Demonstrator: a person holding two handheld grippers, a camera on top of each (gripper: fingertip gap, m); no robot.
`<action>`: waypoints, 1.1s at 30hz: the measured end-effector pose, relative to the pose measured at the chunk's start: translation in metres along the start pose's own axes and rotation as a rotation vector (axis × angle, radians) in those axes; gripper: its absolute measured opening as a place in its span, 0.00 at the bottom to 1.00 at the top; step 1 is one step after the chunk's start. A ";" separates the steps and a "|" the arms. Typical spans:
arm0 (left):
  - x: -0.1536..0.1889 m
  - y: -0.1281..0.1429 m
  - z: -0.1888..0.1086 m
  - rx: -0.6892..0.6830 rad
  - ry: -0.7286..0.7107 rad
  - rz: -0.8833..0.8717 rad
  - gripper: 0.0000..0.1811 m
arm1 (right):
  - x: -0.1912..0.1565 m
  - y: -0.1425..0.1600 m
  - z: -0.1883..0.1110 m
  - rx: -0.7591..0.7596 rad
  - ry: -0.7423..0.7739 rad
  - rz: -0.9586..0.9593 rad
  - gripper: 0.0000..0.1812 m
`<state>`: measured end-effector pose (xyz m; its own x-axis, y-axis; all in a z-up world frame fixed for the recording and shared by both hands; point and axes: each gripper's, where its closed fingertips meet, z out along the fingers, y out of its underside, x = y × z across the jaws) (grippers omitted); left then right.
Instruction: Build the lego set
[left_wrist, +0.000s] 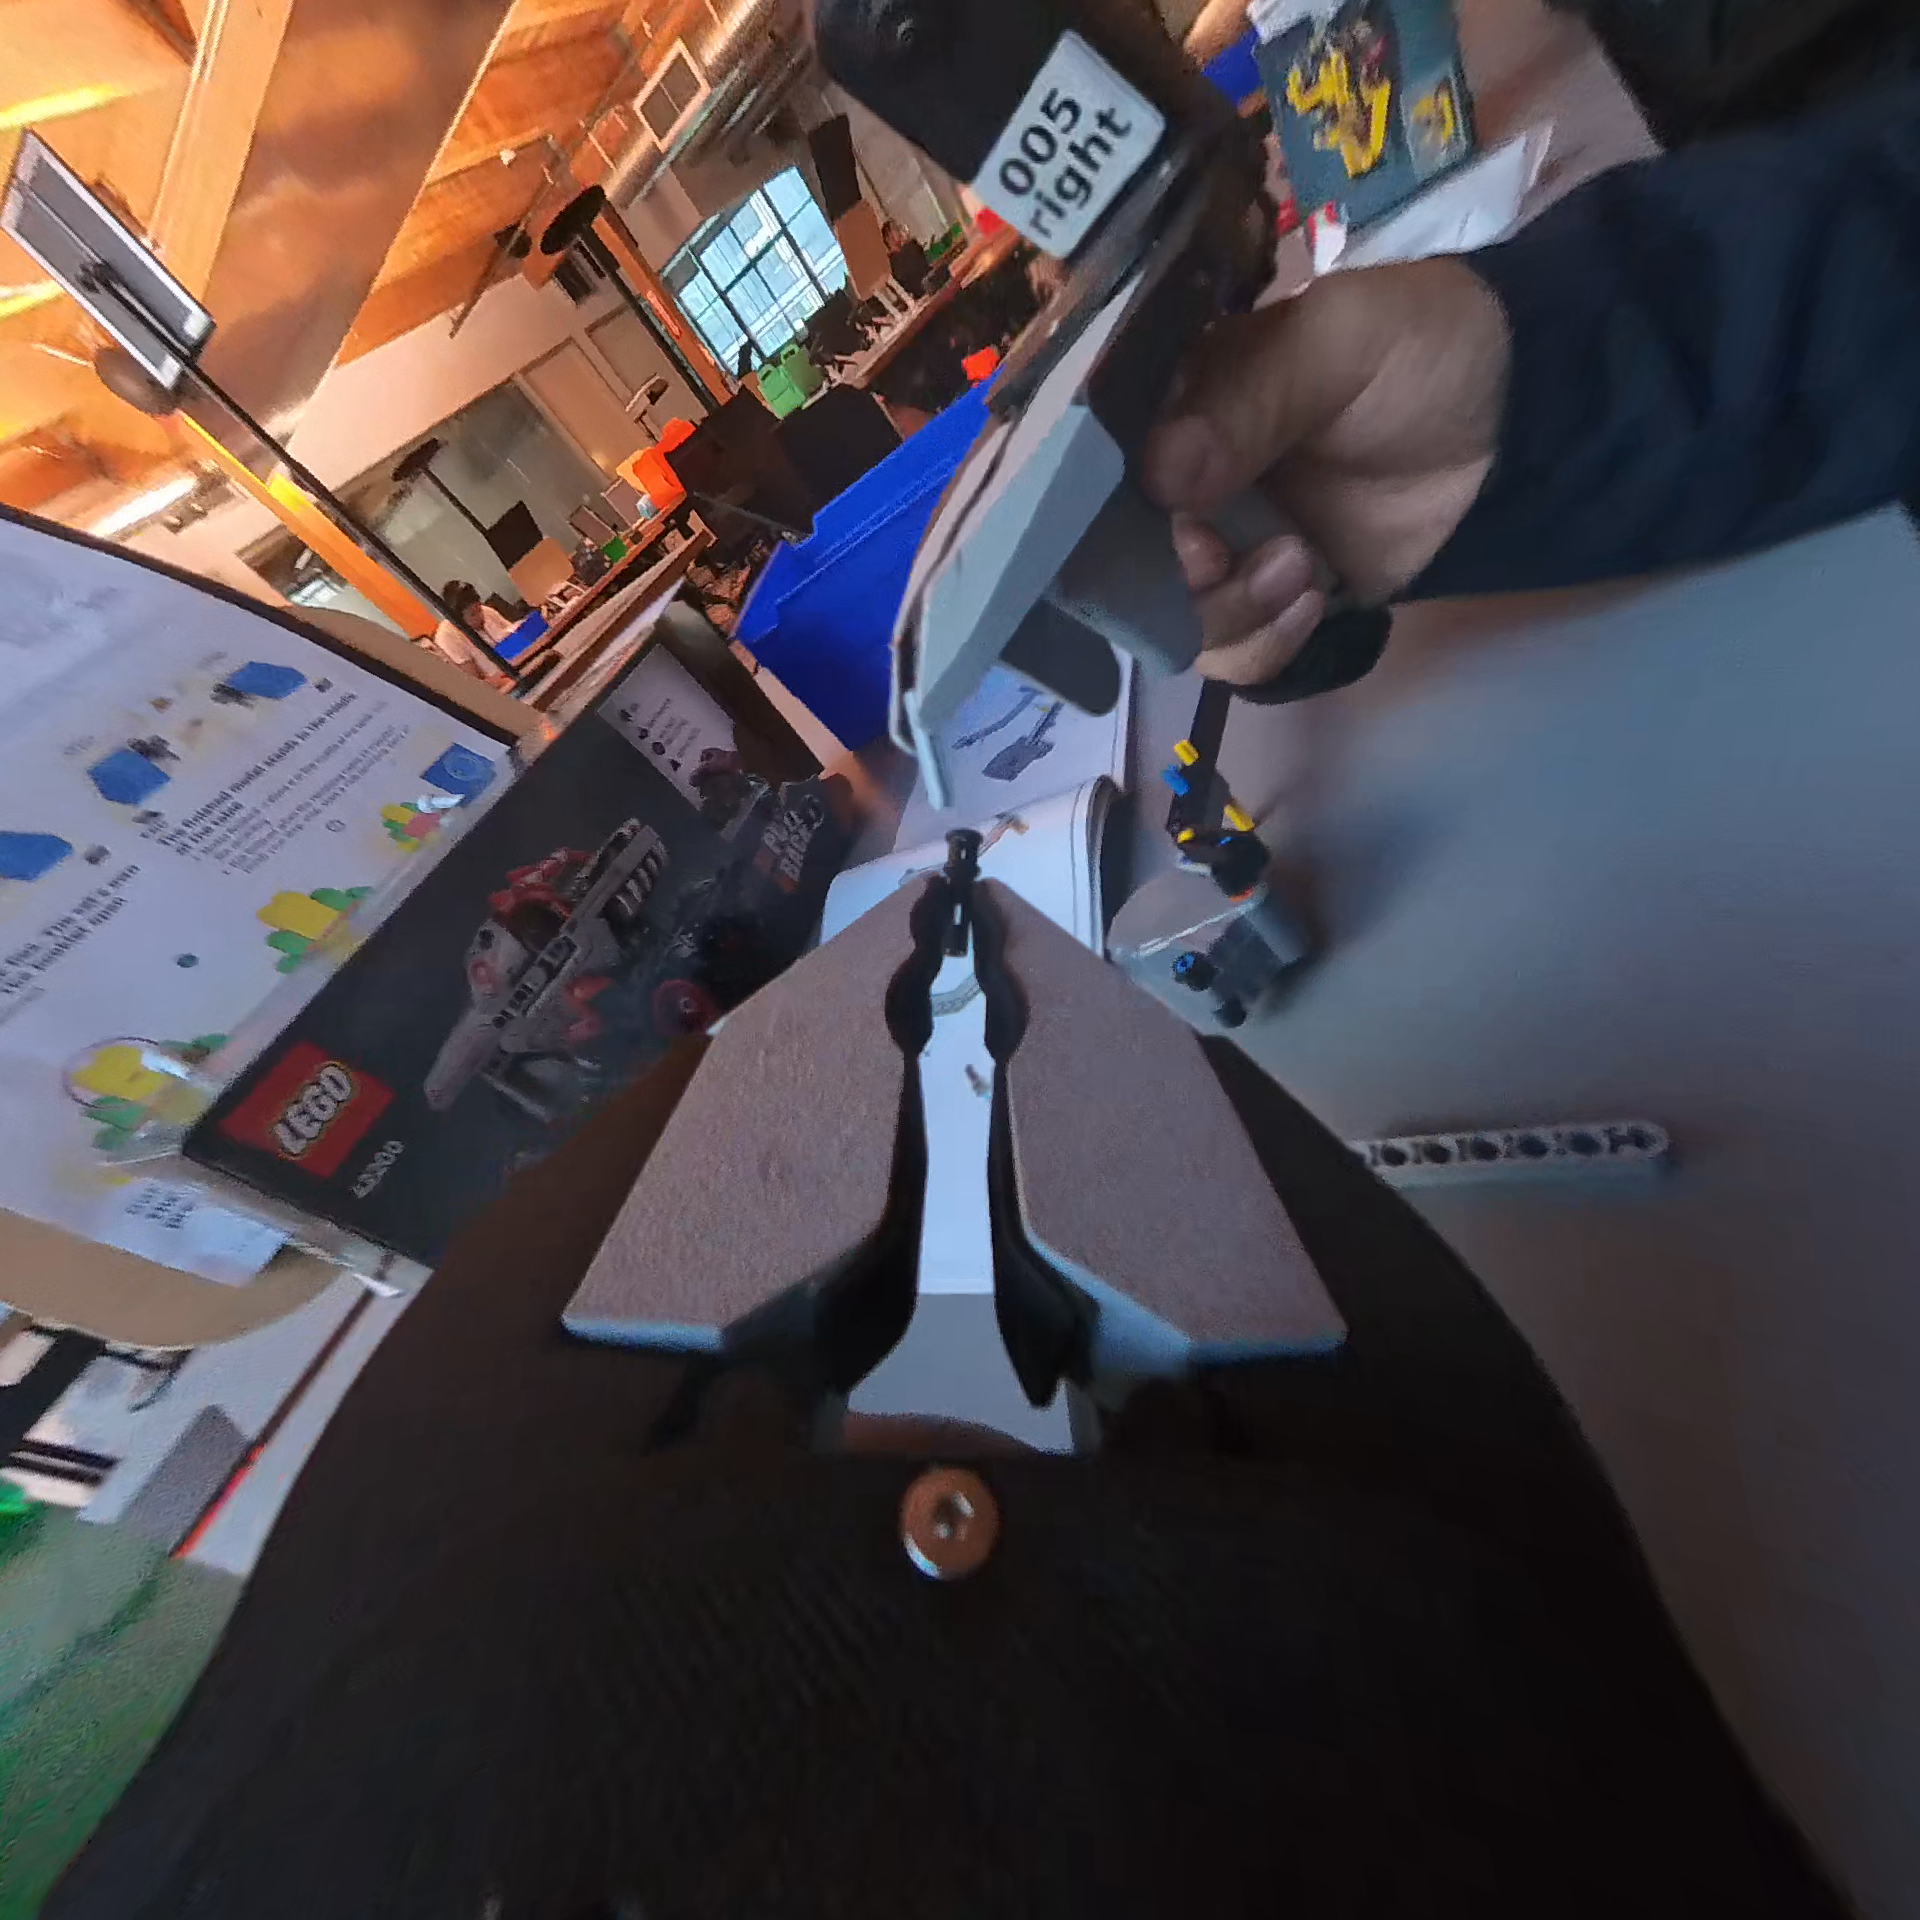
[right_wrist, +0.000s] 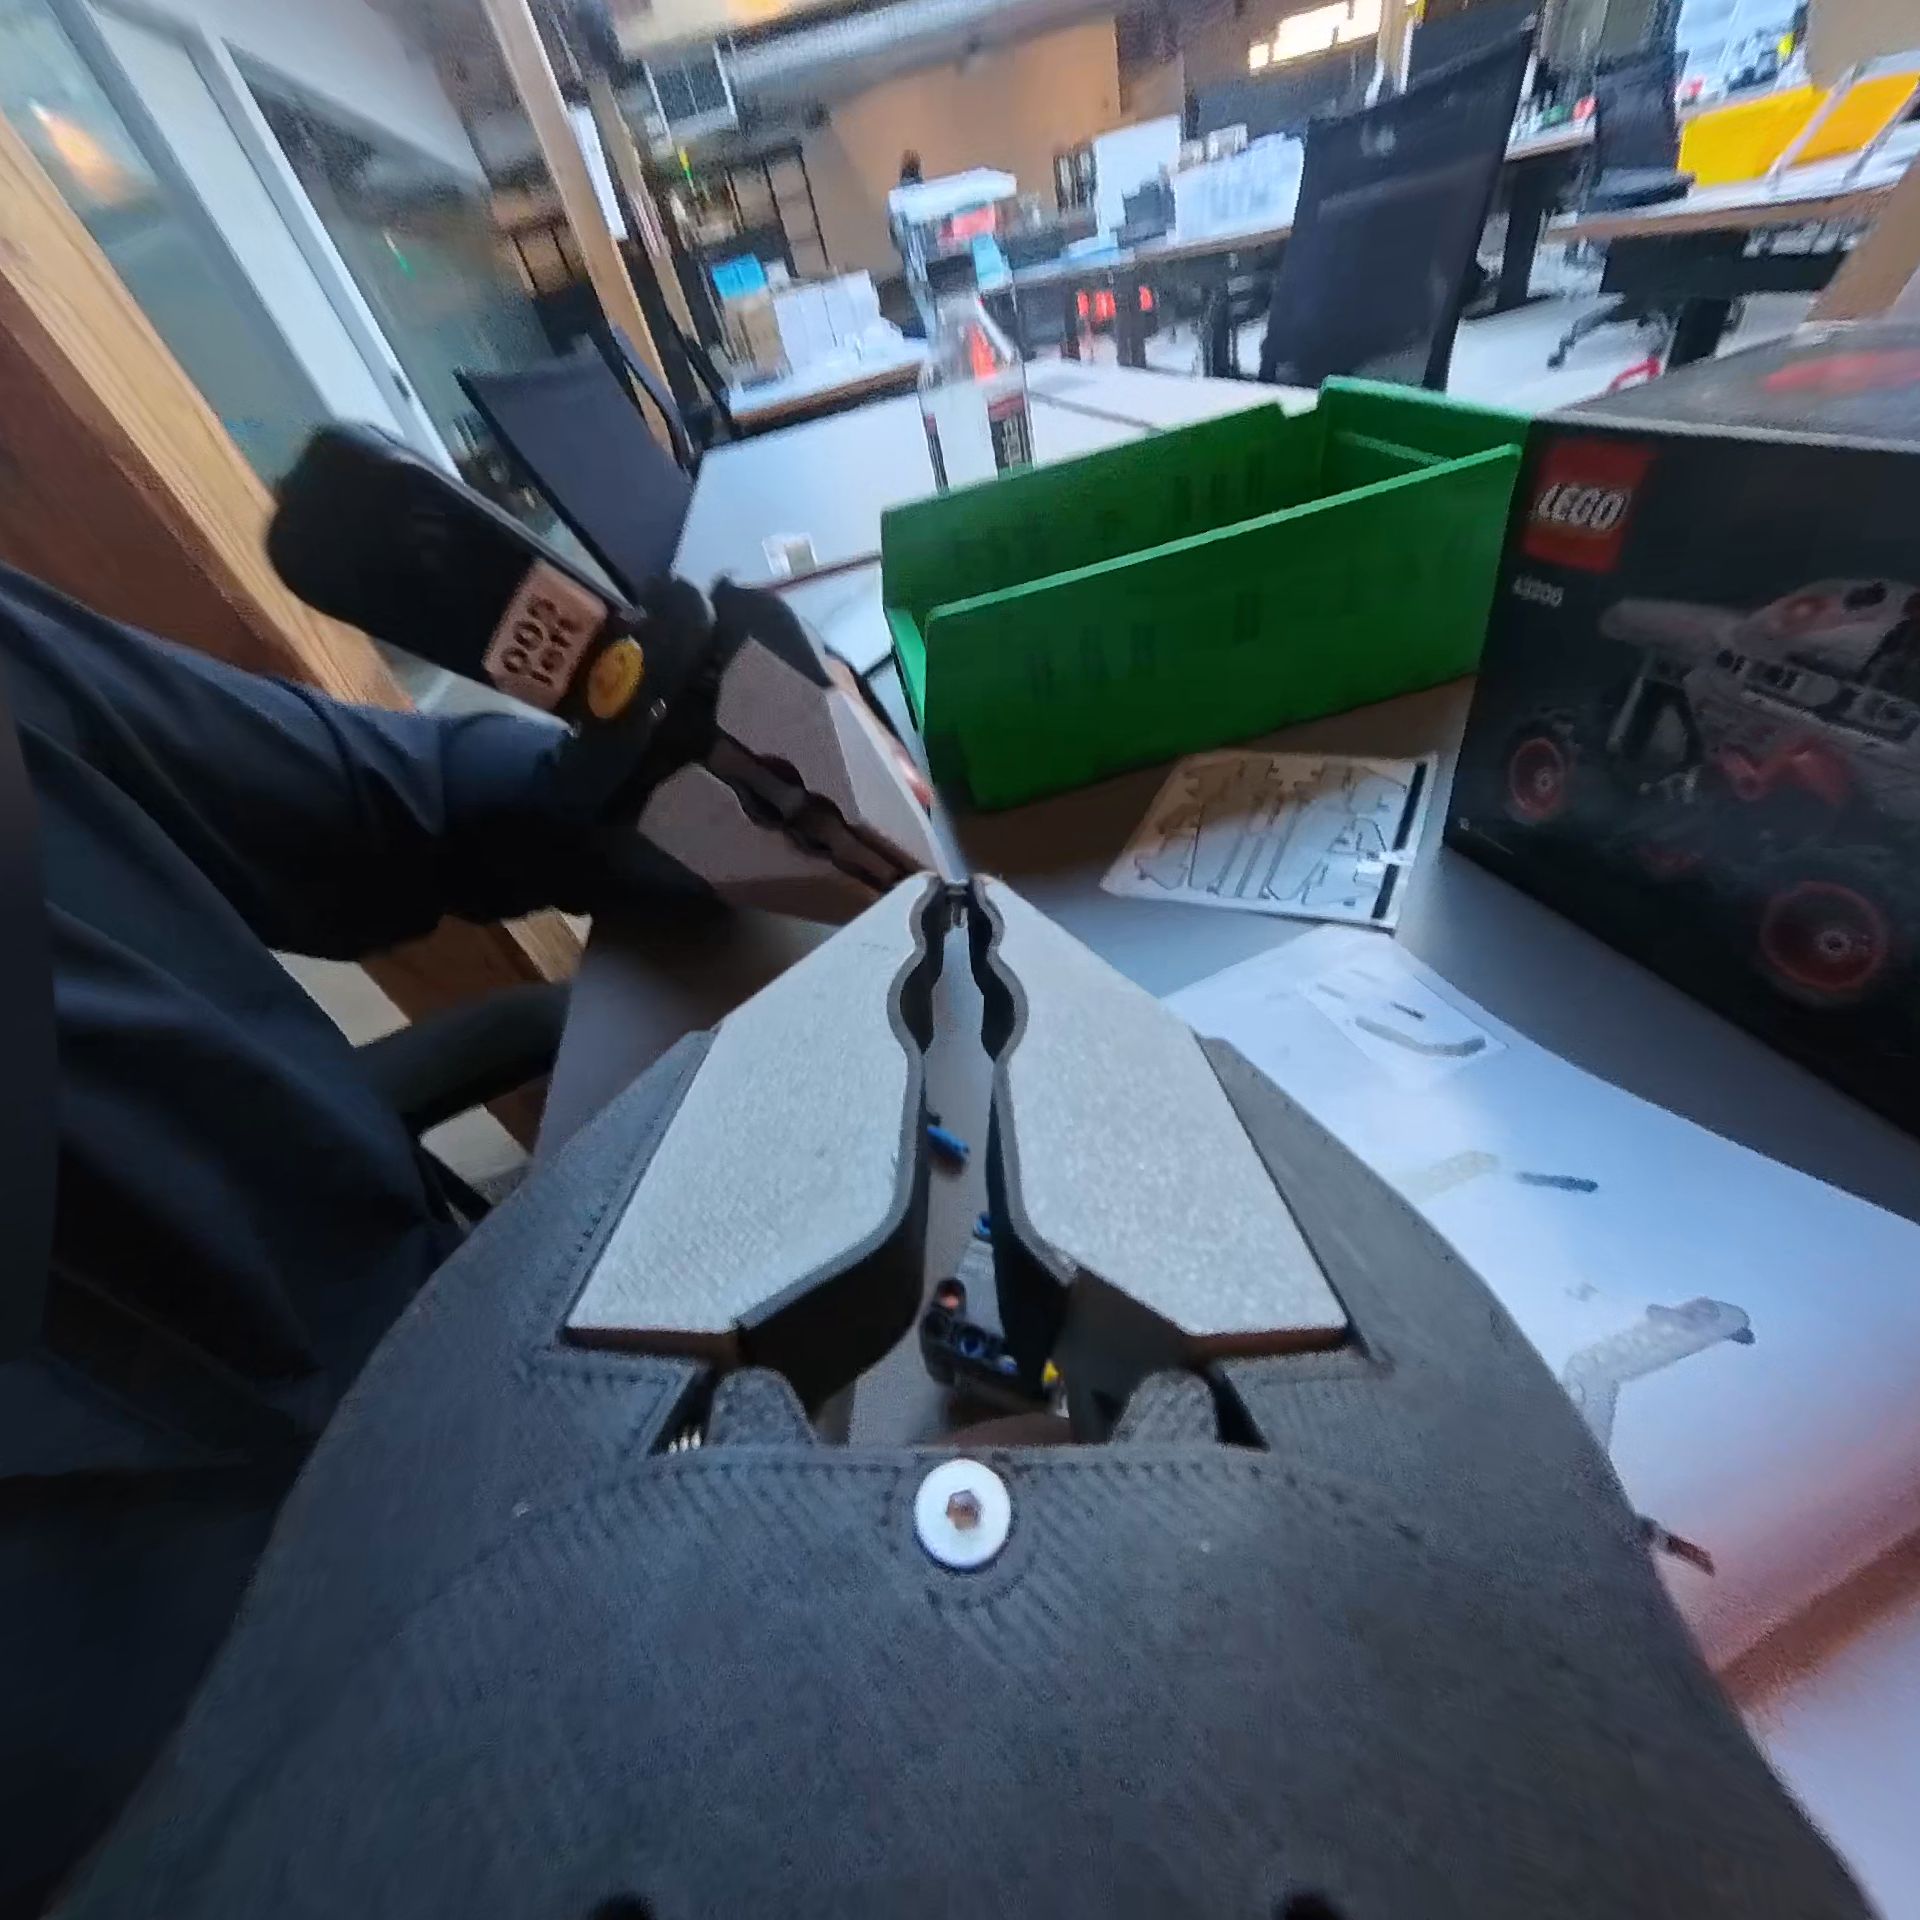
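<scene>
My left gripper (left_wrist: 961, 891) is shut on a small black pin (left_wrist: 962, 860) that sticks out past its tips. My right gripper (right_wrist: 956, 896) has its fingers almost together; I see nothing clearly held in it. The two grippers meet tip to tip: the right one (left_wrist: 928, 764) hangs just above the pin, and the left one (right_wrist: 914, 847) comes in from the left. A partly built assembly (left_wrist: 1214, 831) of a black beam with yellow and blue pins on a grey block stands under the right hand. It also shows through the right fingers' gap (right_wrist: 971, 1335).
A long grey beam (left_wrist: 1507, 1148) lies on the table to the right. The dark set box (left_wrist: 499, 997) (right_wrist: 1704, 748), an open instruction booklet (left_wrist: 1023, 842) (right_wrist: 1455, 1122), a sticker sheet (right_wrist: 1278, 842), a green bin (right_wrist: 1195, 592) and a blue bin (left_wrist: 842, 592) surround the work area. Less than 4 cm separates the two grippers' tips.
</scene>
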<state>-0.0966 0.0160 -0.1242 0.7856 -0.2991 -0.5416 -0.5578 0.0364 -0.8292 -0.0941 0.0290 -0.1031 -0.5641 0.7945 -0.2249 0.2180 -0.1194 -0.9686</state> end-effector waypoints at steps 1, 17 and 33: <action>0.001 -0.001 0.000 0.009 0.008 -0.021 0.01 | 0.000 -0.004 -0.001 0.029 -0.006 0.010 0.01; -0.012 -0.019 0.000 0.106 -0.087 -0.153 0.01 | -0.005 -0.020 -0.001 0.137 -0.014 0.058 0.00; -0.014 -0.022 -0.002 0.126 -0.101 -0.160 0.01 | -0.009 -0.020 -0.001 0.134 -0.019 0.020 0.00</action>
<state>-0.0953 0.0178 -0.0981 0.8876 -0.2144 -0.4077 -0.3910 0.1170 -0.9129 -0.0927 0.0249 -0.0818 -0.5757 0.7801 -0.2449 0.1220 -0.2142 -0.9691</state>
